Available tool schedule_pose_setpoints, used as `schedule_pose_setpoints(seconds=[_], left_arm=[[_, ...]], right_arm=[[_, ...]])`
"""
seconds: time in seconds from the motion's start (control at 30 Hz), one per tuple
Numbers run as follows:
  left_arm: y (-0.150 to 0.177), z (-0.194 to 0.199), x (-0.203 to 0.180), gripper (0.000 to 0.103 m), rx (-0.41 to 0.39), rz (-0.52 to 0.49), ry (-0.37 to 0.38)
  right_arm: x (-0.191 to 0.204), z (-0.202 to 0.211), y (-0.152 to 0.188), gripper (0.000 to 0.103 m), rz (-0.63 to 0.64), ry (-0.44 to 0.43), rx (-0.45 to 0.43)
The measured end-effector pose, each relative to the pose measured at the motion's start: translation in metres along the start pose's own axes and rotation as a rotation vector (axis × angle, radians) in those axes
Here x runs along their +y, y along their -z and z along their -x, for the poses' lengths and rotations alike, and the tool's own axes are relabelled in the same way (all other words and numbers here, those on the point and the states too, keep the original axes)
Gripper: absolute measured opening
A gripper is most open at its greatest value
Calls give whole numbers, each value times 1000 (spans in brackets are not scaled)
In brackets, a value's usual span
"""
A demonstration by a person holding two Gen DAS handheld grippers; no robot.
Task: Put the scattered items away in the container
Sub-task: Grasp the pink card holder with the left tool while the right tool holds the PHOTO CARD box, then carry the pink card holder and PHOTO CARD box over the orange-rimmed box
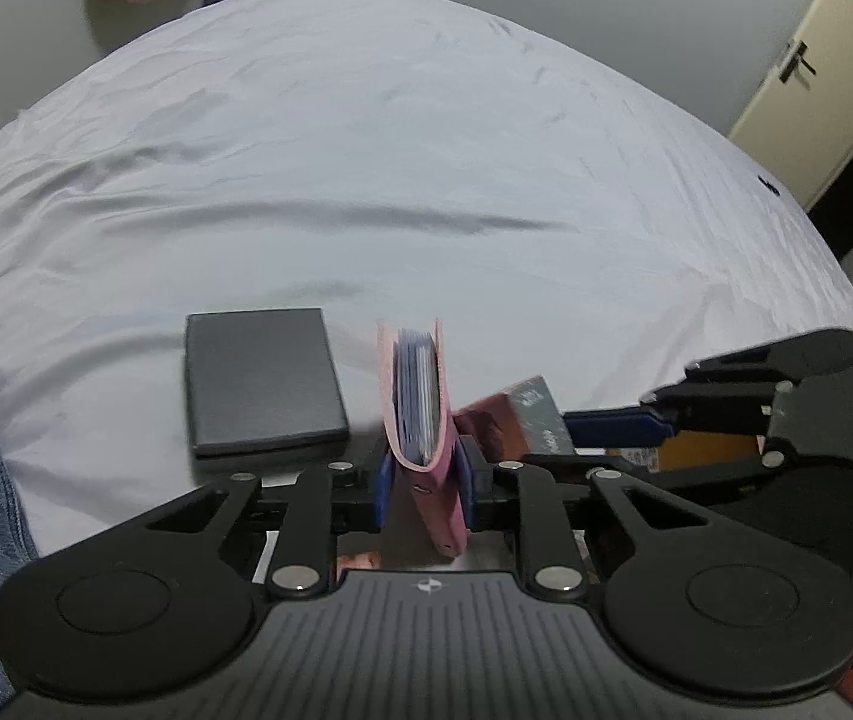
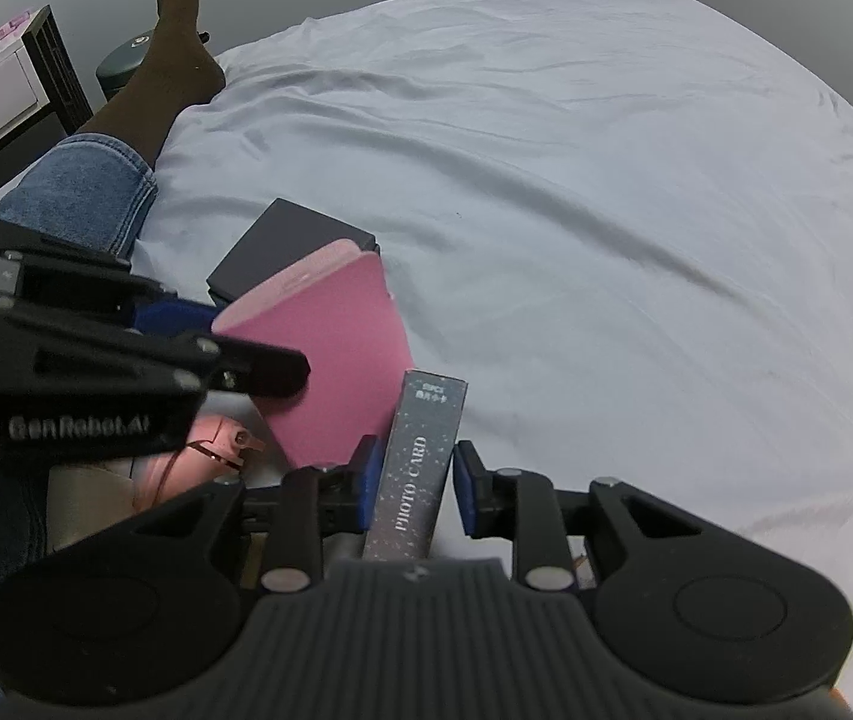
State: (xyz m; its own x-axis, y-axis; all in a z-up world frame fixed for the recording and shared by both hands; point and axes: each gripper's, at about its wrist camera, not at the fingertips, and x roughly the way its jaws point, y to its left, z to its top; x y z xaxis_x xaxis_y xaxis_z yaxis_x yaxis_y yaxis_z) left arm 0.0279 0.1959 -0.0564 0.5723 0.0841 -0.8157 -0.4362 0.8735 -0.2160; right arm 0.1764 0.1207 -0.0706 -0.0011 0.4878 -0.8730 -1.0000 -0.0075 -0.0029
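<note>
Both tools are low over the bed [image 1: 366,168], angled down toward the sheet. Left tool [image 1: 423,477] is clamped on the pink card holder [image 1: 420,396], standing on edge w/ the open side up and cards showing inside. Right tool [image 2: 414,483] sits around the PHOTO CARD box [image 2: 420,456]; left pad looks like it's touching, the right pad has a gap, so it's not really gripping. Black box [image 1: 264,384] lies flat just left of the pink holder. The person's jeans leg [image 2: 84,192] rests beyond it, by the bed edge.
</note>
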Motion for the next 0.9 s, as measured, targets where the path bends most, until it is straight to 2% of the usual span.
schedule_pose_setpoints(seconds=[0.17,0.37,0.53,0.9], left_arm=[[0,-9,-4,24,17,10,-12],[3,-12,0,22,24,46,10],[7,-5,7,20,4,100,32],[12,29,6,19,-86,131,19]], right_arm=[[4,0,2,29,15,1,-5],[5,-1,3,29,14,4,-6],[4,1,3,28,-9,4,-17],[6,23,10,25,-37,12,-91]])
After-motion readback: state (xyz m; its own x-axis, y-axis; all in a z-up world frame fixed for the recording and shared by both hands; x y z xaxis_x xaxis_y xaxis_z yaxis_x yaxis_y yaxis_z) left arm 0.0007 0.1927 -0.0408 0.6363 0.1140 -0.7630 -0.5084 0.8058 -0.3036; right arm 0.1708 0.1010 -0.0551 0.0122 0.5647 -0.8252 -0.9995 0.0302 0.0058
